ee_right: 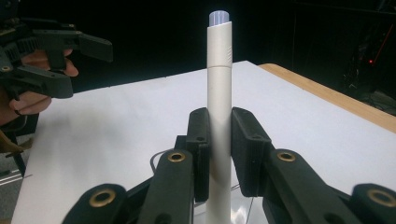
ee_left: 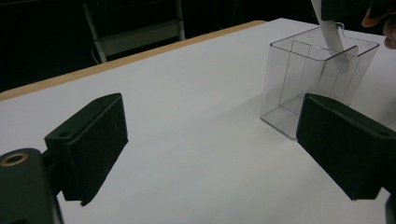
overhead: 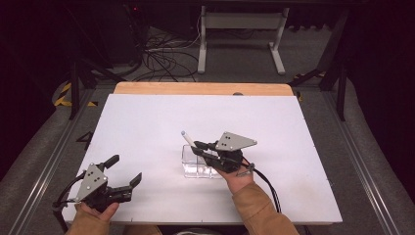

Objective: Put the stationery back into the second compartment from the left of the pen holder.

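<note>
1. Table [overhead: 147, 127]: one white top with a wooden strip along its far edge.
2. Grippers: two. Left gripper [overhead: 126, 171] sits near the table's front left corner, jaws wide apart and empty; right gripper [ee_right: 219, 140] has its jaws clamped on the pen.
3. Box [ee_left: 317, 79]: one, clear plastic, beneath the right gripper.
4. Pen [ee_right: 219, 84]: one, white, tilted, its lower end inside the box.

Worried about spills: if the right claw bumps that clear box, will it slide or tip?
The clear box looks thin-walled and empty, so probably light and easily pushed. Taller than wide, it may tip. The pen leaning inside adds leverage.
</note>
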Available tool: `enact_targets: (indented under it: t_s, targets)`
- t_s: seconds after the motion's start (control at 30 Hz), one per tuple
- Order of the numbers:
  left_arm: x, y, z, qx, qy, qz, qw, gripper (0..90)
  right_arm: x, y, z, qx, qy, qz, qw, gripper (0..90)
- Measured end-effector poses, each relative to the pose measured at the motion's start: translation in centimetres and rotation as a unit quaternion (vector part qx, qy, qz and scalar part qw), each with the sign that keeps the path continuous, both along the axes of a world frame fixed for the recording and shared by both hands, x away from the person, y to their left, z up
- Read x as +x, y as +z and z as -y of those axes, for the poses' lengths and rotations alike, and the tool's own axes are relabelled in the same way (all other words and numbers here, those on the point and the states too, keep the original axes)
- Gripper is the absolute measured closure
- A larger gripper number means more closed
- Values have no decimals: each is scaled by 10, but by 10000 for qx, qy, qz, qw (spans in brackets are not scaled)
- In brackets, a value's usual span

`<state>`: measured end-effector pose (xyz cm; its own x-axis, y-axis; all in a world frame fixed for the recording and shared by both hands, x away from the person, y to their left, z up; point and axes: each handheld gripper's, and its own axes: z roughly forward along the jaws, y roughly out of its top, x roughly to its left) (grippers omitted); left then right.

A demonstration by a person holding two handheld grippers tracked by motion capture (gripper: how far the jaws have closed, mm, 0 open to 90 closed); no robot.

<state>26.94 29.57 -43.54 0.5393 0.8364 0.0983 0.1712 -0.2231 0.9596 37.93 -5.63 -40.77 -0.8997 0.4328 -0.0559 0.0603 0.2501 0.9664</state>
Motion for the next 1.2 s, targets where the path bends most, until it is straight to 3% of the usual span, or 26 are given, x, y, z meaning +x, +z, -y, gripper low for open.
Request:
enact_targets:
  t_s: [0.57,0.63,0.83,1.03,1.2]
  targets:
    - [0,0,0,-24,0,-3,10000,95,-1,-8,3,-40,-19,-81,10000,773]
    - [0,0,0,-24,0,-5,10000,95,1,-6,4,-121,-44,-128,9998,639]
    - [1,0,0,4,-1,5,10000,95,4,4,16,100,-256,-393,9988,370]
    - [1,0,0,-22,-6,-9,10000,95,-3,24,21,-70,-355,-209,9991,211]
    - [1,1,0,-37,-12,-16,10000,95,-10,36,24,-128,-423,-37,9990,178]
